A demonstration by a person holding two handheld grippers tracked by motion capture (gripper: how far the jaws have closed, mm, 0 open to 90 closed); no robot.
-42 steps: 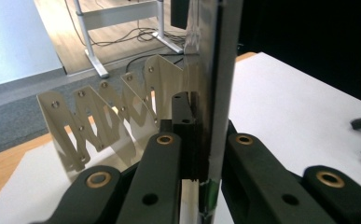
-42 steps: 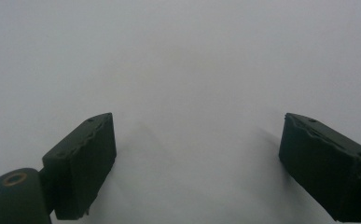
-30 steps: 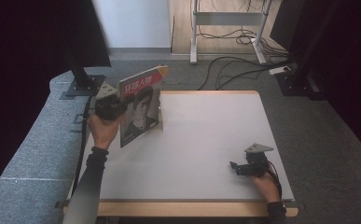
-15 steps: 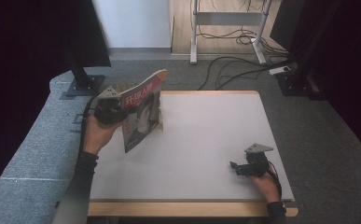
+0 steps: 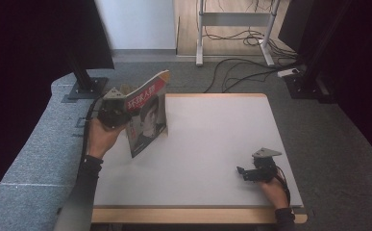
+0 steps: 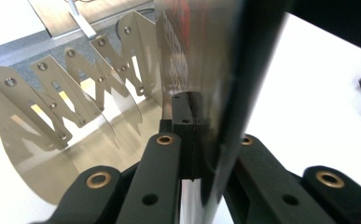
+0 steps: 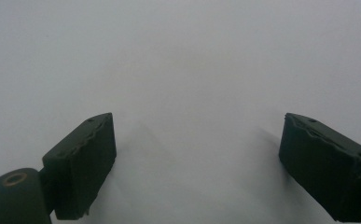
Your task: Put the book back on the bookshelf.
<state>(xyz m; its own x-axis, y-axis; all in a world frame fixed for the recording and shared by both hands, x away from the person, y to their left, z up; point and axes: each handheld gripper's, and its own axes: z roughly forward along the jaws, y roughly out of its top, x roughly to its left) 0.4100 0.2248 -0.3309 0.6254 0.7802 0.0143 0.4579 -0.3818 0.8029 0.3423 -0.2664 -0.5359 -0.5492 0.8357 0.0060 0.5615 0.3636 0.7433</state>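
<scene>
Jaws of the left gripper (image 5: 117, 114) were pinched on the magazine (image 5: 147, 115), and those of the right gripper (image 5: 245, 172) stood spread with nothing between them.

From the high view, the magazine hung off the table (image 5: 212, 144) at its left edge, held up near the far-left part of the board. Its long axis ran tilted, from the red title band at the upper right down to the lower corner near the table's surface; the cover faced the camera. The left gripper gripped it from the left side, near the upper spine, so the bulk of the magazine lay to the right of and below the jaws. The right gripper rested low on the table near the front right corner, well apart from the magazine, so the left hand (image 5: 102, 137) was plainly the nearer one. The white surface between the two was bare, so I judged nothing stood in the way of setting the magazine down or bringing the other hand across.

In the left gripper view, the black jaws rose close together with the magazine's edge (image 6: 225, 93) clamped between them, glossy pages fanning up and away, blurred at this range. Behind them a row of pale metal brackets (image 6: 75, 93) reflected on the sheet.

In the right gripper view, the two pads (image 7: 82, 163) stood wide apart over plain white table (image 7: 192, 70), holding nothing.
</scene>
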